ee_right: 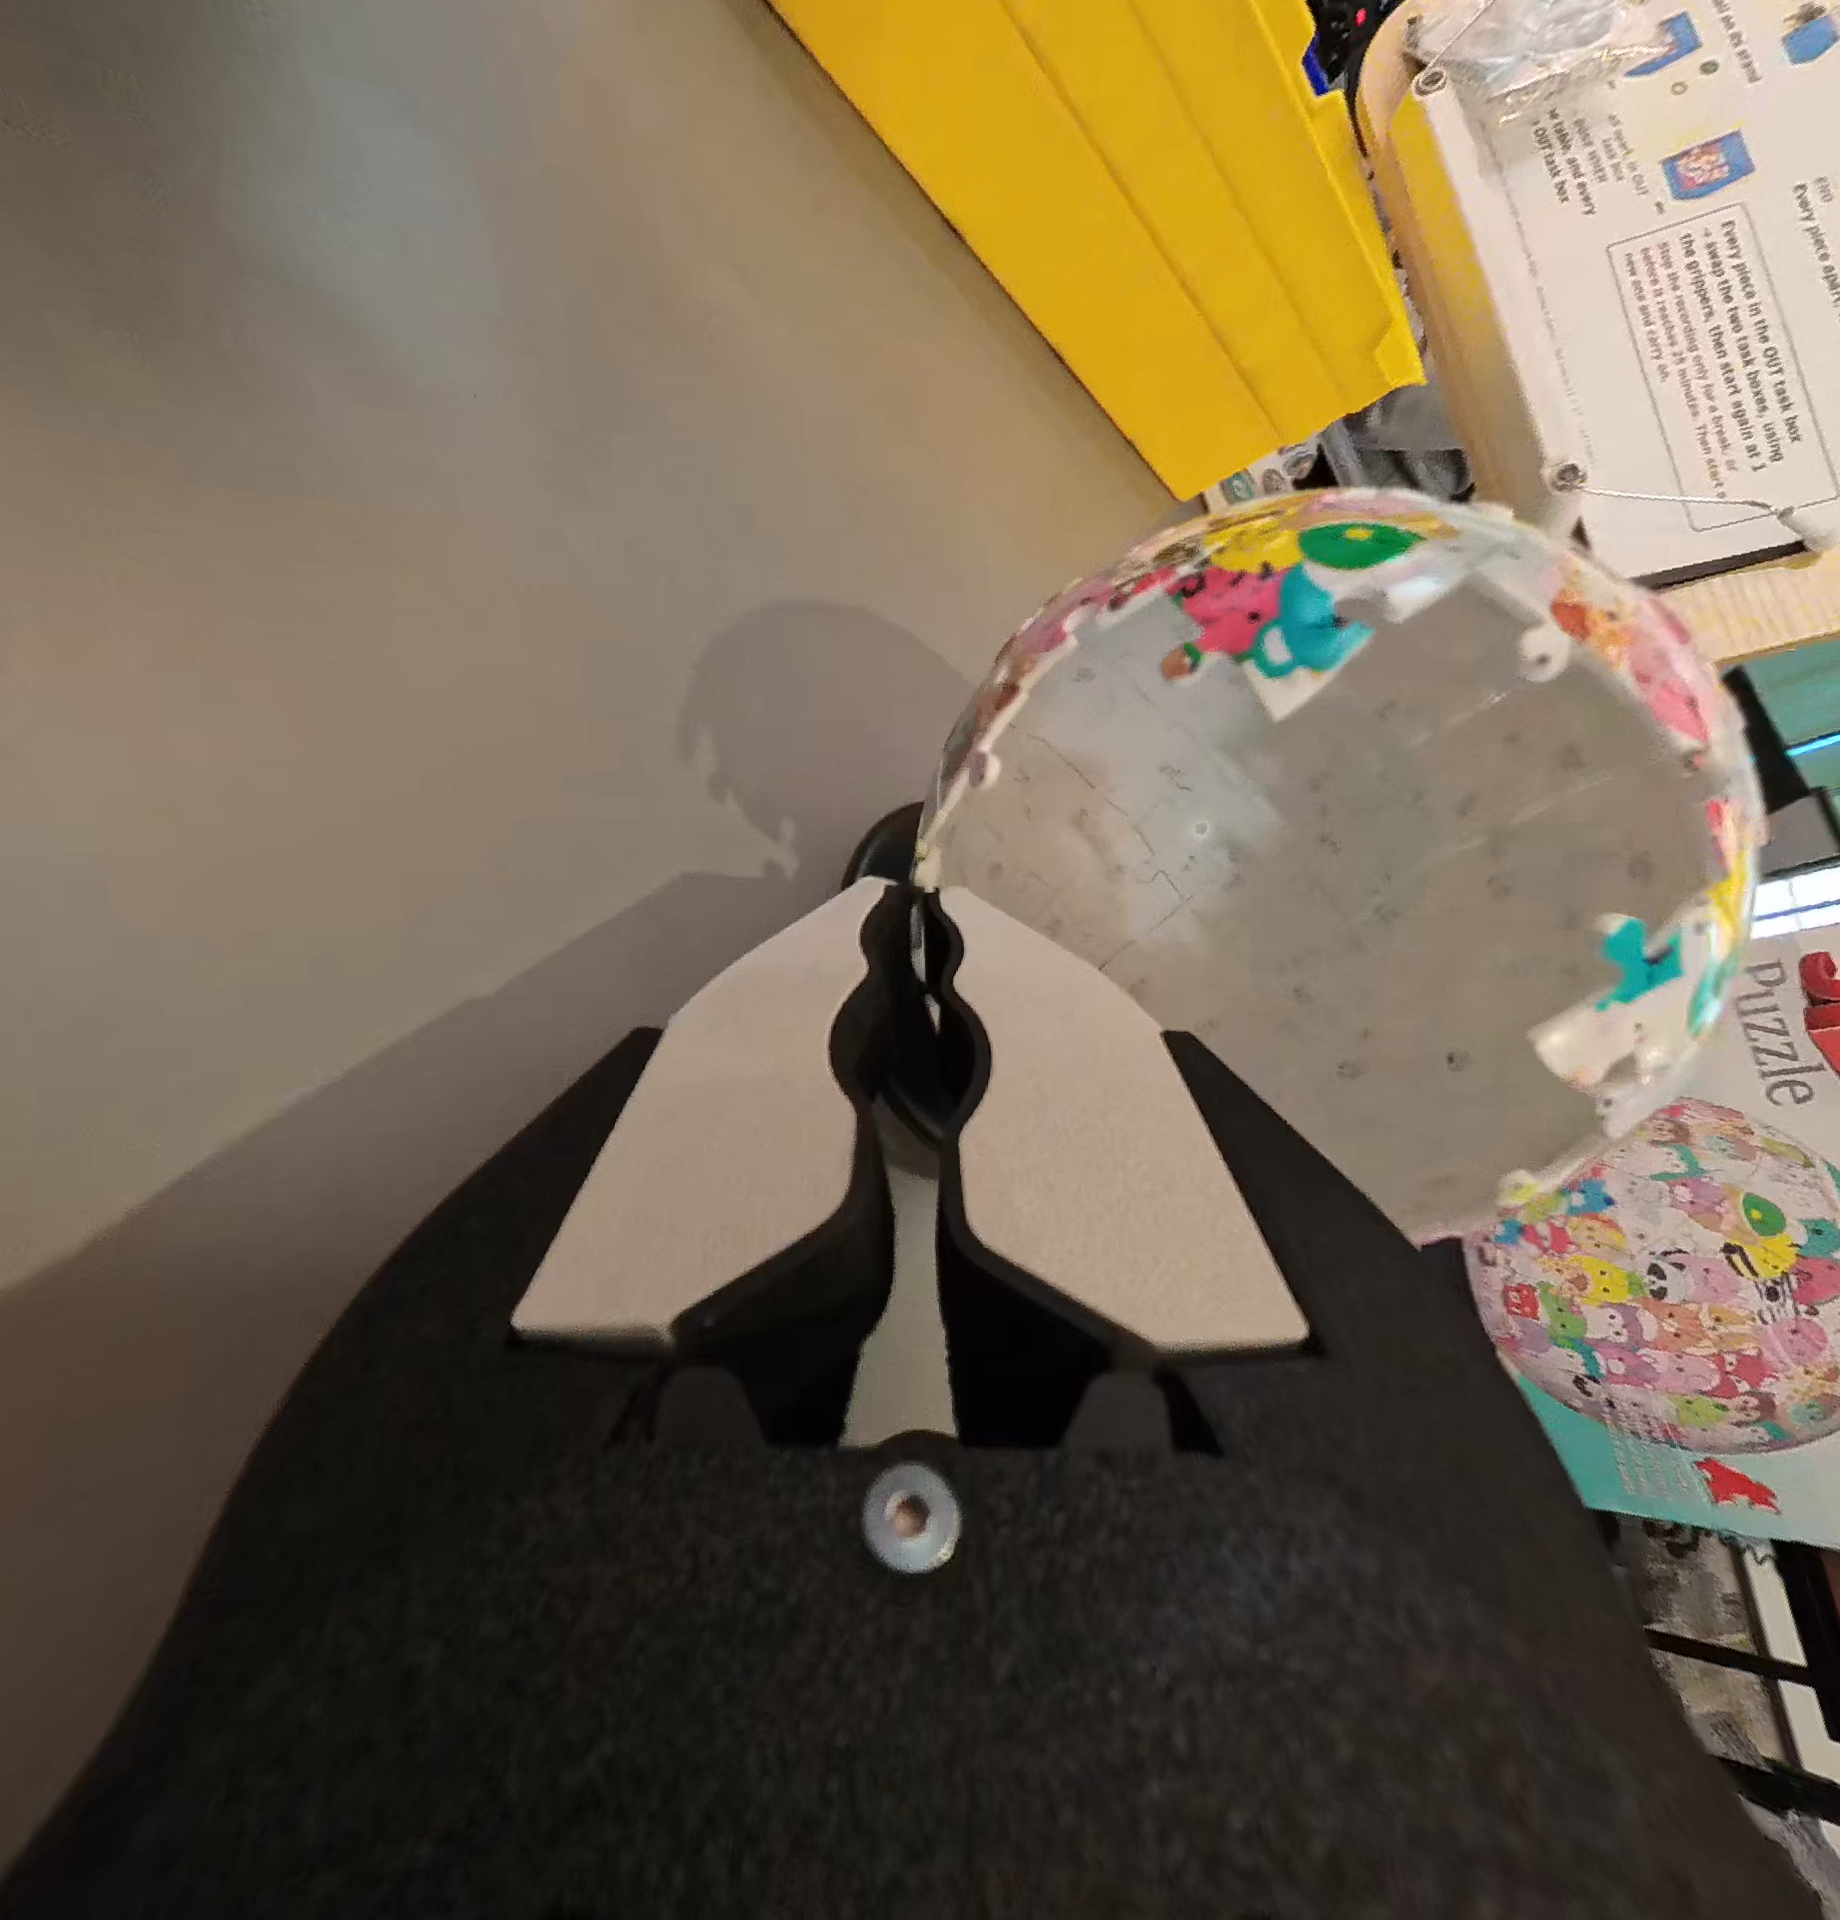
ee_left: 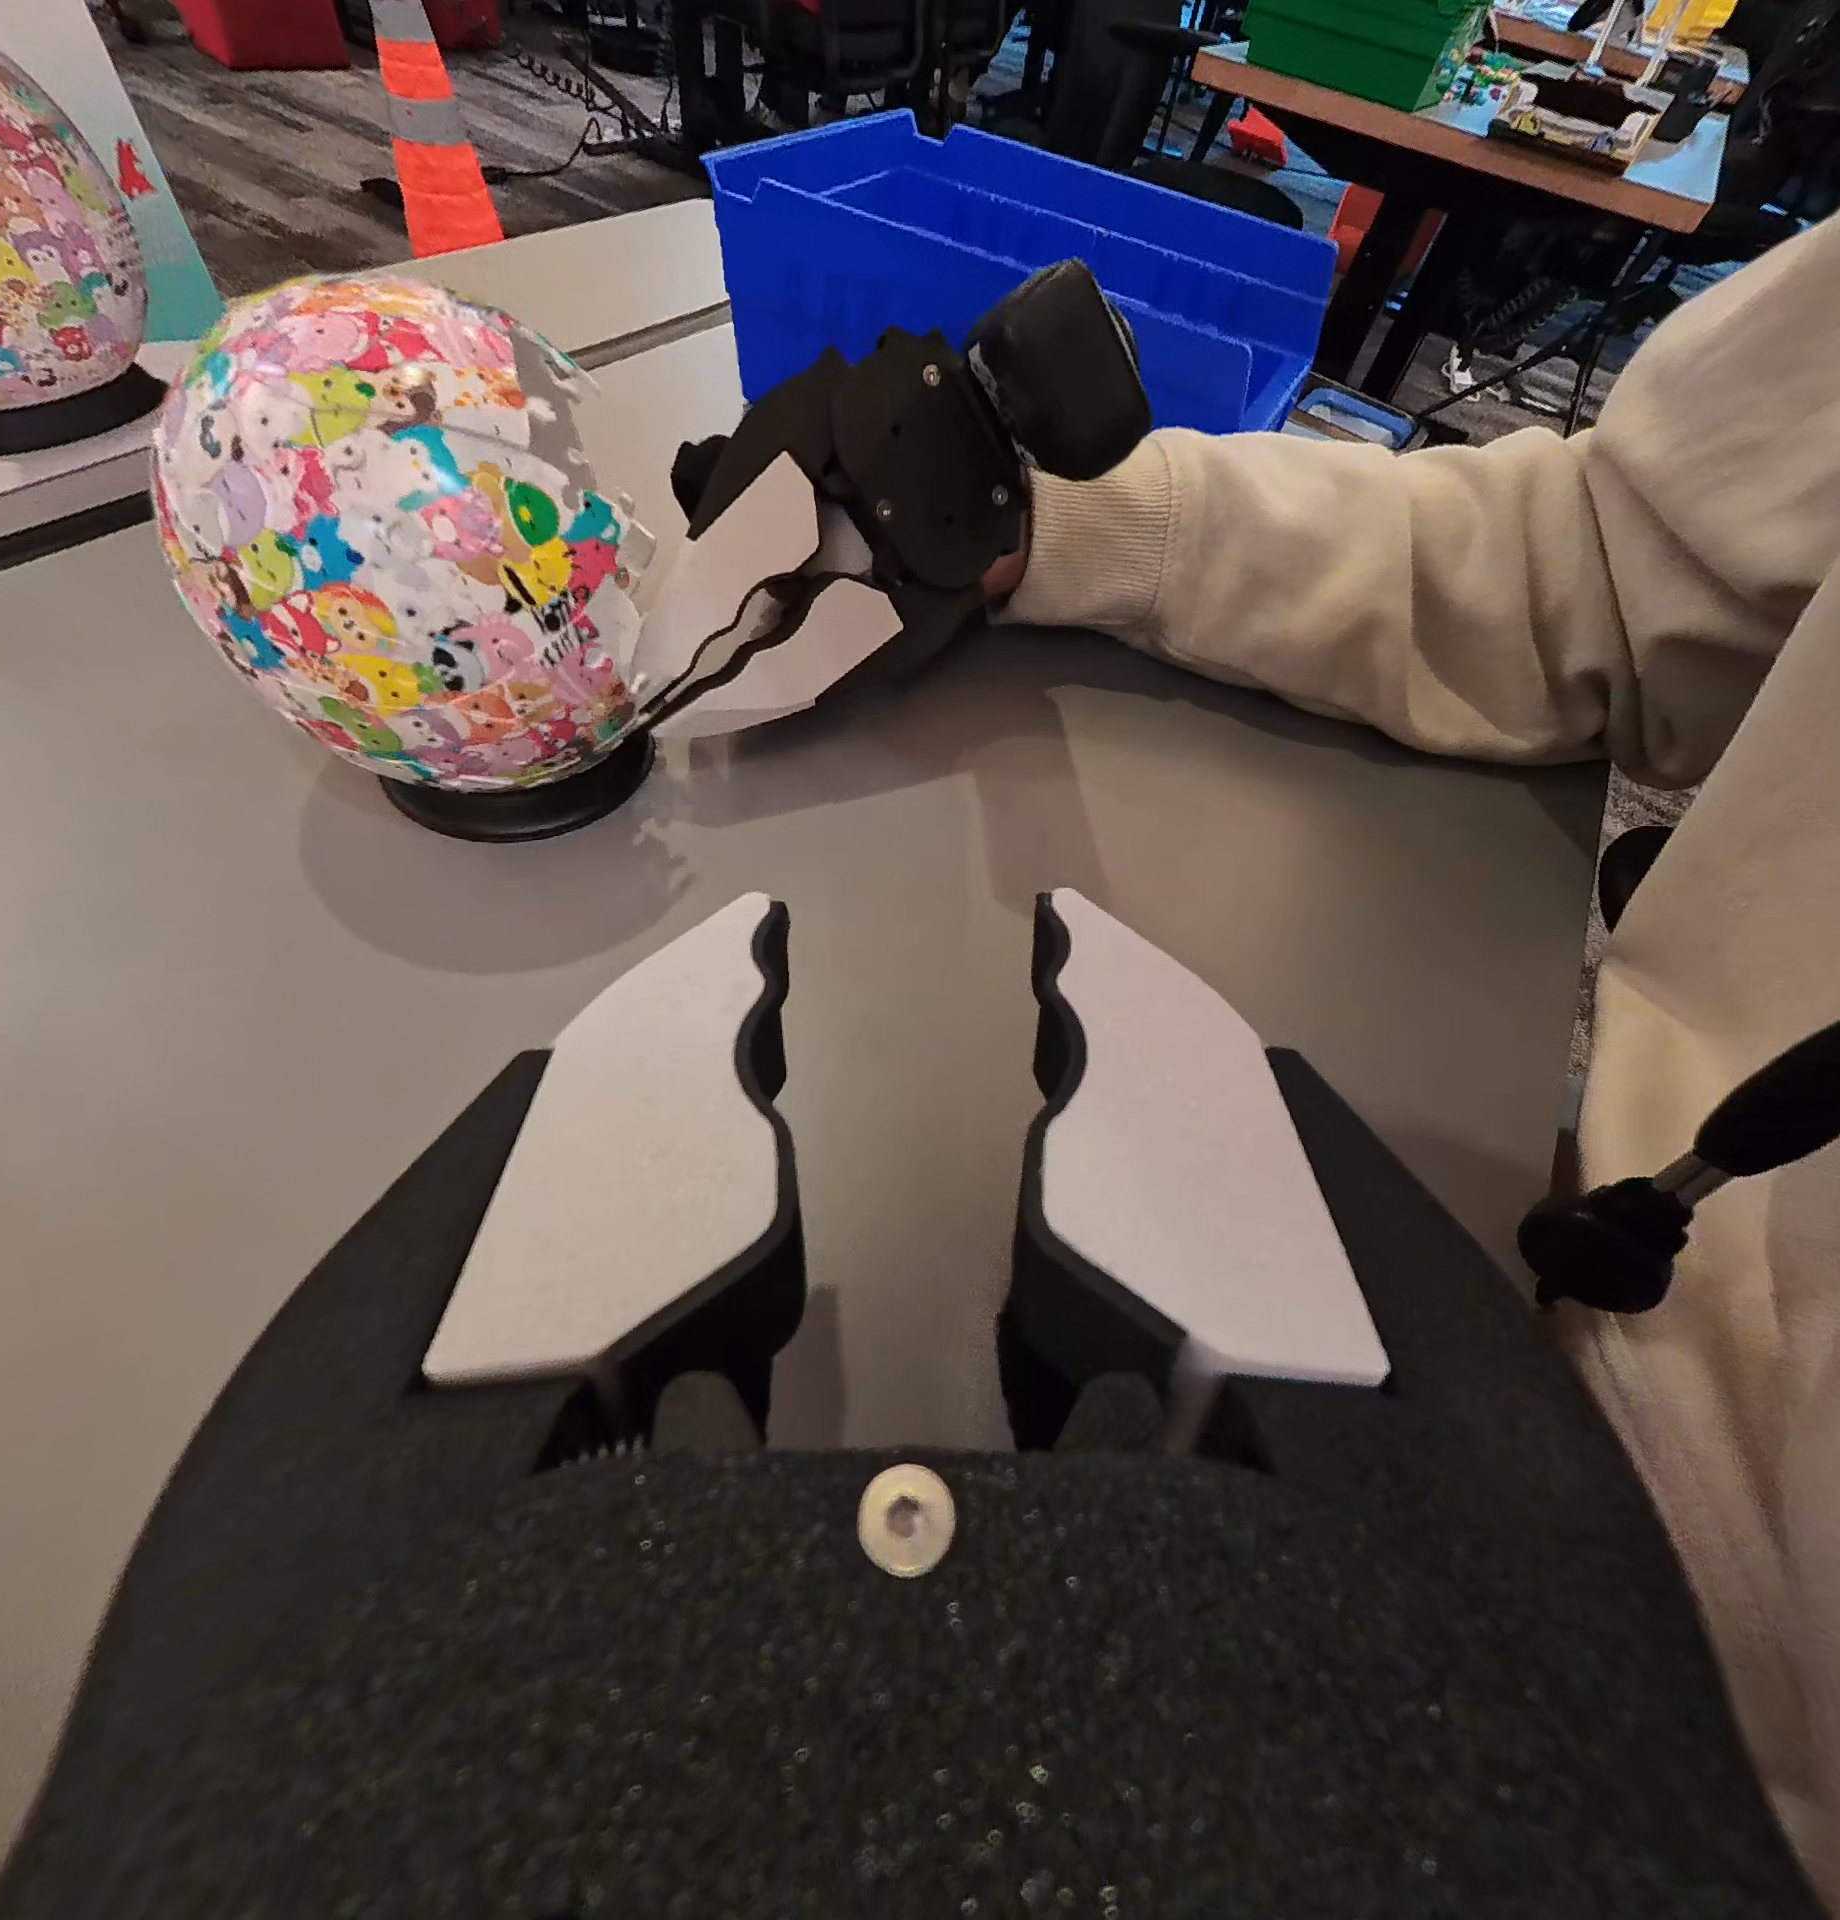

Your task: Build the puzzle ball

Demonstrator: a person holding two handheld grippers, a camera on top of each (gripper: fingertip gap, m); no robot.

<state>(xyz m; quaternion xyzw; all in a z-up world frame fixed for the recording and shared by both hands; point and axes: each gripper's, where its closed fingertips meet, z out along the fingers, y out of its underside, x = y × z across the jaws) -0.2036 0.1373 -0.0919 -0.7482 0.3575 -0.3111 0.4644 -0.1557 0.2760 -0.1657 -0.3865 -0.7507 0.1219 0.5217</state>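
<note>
Behind ball [ee_right: 1342, 862] (hollow side): yellow bin [ee_right: 1103, 208]

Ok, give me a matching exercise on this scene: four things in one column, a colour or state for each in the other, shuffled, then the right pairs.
Things:
1. left gripper
2. right gripper
3. bin
4. ball stand

States:
A. black, under the puzzle ball
B. blue
C. jaws wide apart, empty
D. jaws nearly closed at the ball's lower edge

Pairs: 1-C, 2-D, 3-B, 4-A

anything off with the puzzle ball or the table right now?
The puzzle ball sits tilted on its black stand, its open, unfinished side facing the right gripper, which is pinched on the ragged lower rim. No loose pieces or damage visible on the table.
</note>
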